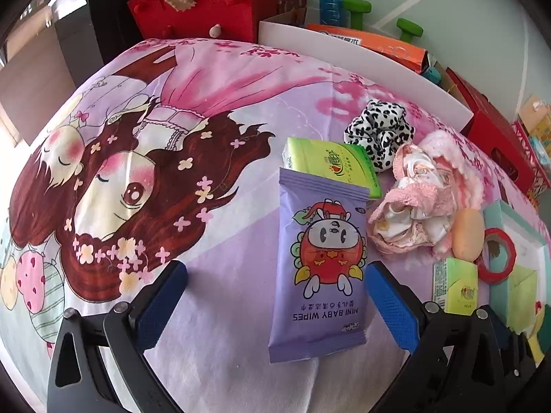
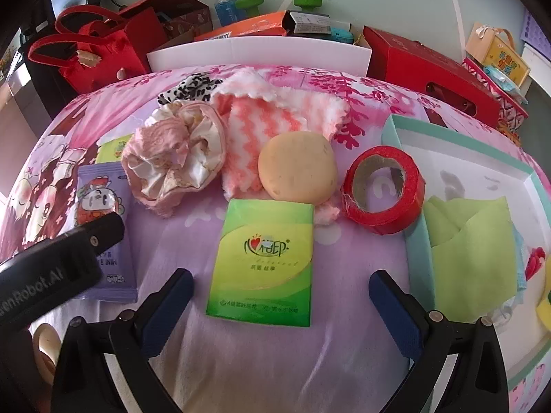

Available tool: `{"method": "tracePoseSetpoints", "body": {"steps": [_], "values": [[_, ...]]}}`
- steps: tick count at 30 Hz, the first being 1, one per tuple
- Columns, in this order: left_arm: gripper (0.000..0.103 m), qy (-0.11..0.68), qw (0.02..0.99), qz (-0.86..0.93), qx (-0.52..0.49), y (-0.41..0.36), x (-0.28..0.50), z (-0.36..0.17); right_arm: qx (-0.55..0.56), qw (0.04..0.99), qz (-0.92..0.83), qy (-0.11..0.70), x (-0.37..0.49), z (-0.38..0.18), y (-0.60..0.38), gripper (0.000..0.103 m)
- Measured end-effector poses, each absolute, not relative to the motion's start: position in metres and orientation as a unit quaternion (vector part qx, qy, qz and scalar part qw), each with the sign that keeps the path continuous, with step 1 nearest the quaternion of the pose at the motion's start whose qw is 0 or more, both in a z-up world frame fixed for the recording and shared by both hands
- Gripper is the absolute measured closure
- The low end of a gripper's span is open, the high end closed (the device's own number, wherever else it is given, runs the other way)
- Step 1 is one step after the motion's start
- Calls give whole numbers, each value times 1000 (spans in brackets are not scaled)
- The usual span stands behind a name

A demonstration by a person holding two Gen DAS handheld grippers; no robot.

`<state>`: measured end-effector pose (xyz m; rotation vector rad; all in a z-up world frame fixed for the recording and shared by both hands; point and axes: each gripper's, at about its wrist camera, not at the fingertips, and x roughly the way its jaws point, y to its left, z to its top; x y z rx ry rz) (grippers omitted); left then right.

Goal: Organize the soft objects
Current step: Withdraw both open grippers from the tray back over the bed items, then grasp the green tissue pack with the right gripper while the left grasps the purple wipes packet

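My left gripper (image 1: 275, 296) is open over a purple baby wipes pack (image 1: 318, 268) lying between its blue pads. Behind it lie a green tissue pack (image 1: 330, 165), a leopard scrunchie (image 1: 378, 130) and a pink scrunchie (image 1: 413, 206). My right gripper (image 2: 280, 306) is open around a second green tissue pack (image 2: 265, 261). Beyond it sit a round beige sponge (image 2: 298, 168), a pink-and-white fluffy cloth (image 2: 272, 113), the pink scrunchie (image 2: 175, 158) and a red tape roll (image 2: 382, 189). The left gripper's body (image 2: 51, 268) shows at left over the wipes pack (image 2: 100, 203).
A teal-rimmed white box (image 2: 465, 158) at right holds a green cloth (image 2: 471, 244). Everything lies on a pink cartoon bedsheet (image 1: 172, 137). Behind stand a white board (image 2: 258, 53), red bags (image 2: 89, 48), a red box (image 2: 430, 69), green dumbbells (image 2: 306, 1) and a blue bottle (image 2: 225, 3).
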<state>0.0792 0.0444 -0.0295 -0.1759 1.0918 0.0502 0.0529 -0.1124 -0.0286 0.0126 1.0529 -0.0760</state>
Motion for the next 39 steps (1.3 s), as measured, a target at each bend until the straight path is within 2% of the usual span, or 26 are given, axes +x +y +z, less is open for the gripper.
{"method": "tracePoseSetpoints", "body": {"steps": [6, 30, 31, 35, 37, 39], "values": [[0, 529, 847, 23, -54, 37, 82, -34, -6, 862, -40, 505, 55, -32, -109, 0], [0, 532, 844, 27, -62, 41, 84, -38, -4, 872, -51, 487, 48, -30, -108, 0], [0, 532, 844, 30, -60, 41, 84, -38, -3, 873, -51, 484, 48, -30, -108, 1], [3, 532, 844, 32, -52, 40, 83, -39, -7, 878, -50, 476, 48, -24, -108, 16], [11, 531, 845, 34, -54, 41, 83, -38, -6, 879, -49, 475, 48, -24, -108, 19], [19, 528, 847, 38, -54, 42, 82, -37, -1, 880, -46, 474, 47, -23, -108, 28]]}}
